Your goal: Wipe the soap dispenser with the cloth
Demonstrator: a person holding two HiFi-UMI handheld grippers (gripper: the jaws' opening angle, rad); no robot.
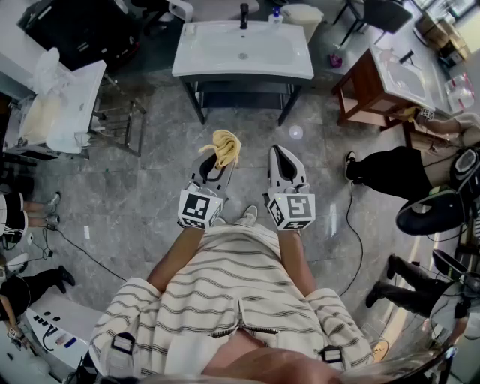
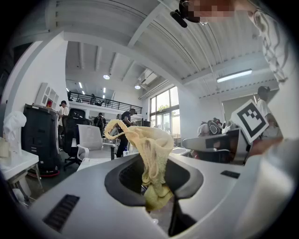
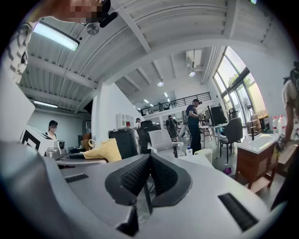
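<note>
Seen from overhead, the person in the striped shirt stands well back from the white ceramic washbasin on dark legs (image 1: 242,49), both tools held level. The left gripper (image 1: 217,159) carries the crumpled yellow cloth (image 1: 225,147). The right gripper (image 1: 280,152) sits just beside it. What I take for the soap dispenser, a small pale bottle with a blue top (image 1: 277,13), stands at the basin's back edge near the black tap (image 1: 244,15), well apart from both tools, so no wiping has begun.

The left gripper view shows the jaws clamped on the cloth's lower end only. Most of it flops loose above the pinch. With so little caught, I think a firm rub could drag the cloth free or leave bare plastic scraping the bottle.

In the right gripper view the jaws are pressed together with nothing between them. The bottle looks light and narrow. If this tool isn't opened to steady it, a one-sided push from the cloth would probably tip it into the basin or knock it against the tap.
</note>
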